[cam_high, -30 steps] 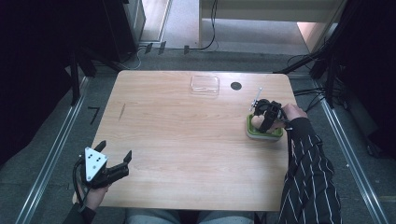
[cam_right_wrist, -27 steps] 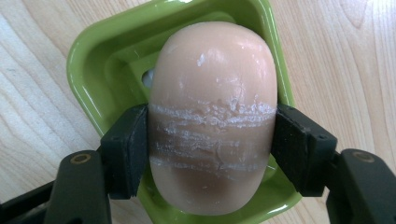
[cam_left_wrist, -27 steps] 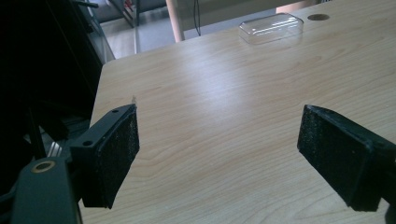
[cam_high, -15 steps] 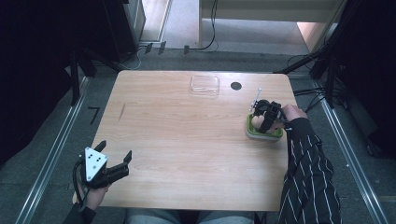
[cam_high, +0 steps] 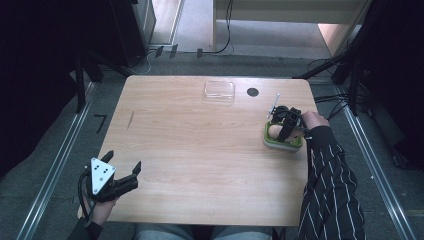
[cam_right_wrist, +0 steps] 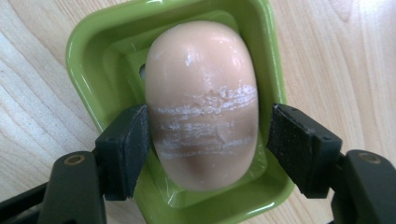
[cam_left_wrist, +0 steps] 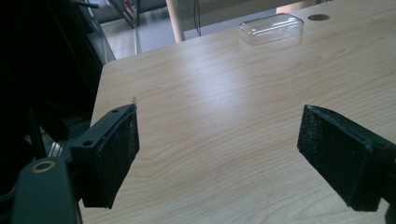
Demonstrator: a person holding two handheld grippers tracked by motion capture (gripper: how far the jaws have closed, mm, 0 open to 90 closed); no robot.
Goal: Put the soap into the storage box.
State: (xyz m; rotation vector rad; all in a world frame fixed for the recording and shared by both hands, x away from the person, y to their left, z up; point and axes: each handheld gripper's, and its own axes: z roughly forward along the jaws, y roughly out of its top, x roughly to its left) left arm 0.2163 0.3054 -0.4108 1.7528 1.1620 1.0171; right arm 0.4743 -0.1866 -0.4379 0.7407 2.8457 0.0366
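In the high view the wooden table (cam_high: 200, 150) takes the middle of the frame; at its right side, a little above centre, the right gripper (cam_high: 286, 131) is held by a hand in a striped sleeve (cam_high: 330, 190) and points down into a green dish (cam_high: 283, 144); in the right gripper view that dish (cam_right_wrist: 88, 42) sits in the centre of the frame and holds a pale peach bar of soap (cam_right_wrist: 201, 102) (its surface scuffed with whitish streaks across the middle); the right gripper (cam_right_wrist: 209, 149) has its jaws on either side of the bar, the left pad touching or nearly touching it, the right one standing a little clear, so it looks open rather than clamped, though contact at the left pad is hard to judge; at the lower left of the high view the left gripper (cam_high: 120, 180) hangs over the table's near corner, jaws spread wide and empty; the left gripper view shows the left gripper (cam_left_wrist: 219, 158) above bare wood, with a clear plastic lid (cam_left_wrist: 271, 29) at the upper right of the frame; in the high view that lid (cam_high: 219, 91) lies at the upper centre, beside a dark round hole (cam_high: 252, 92).
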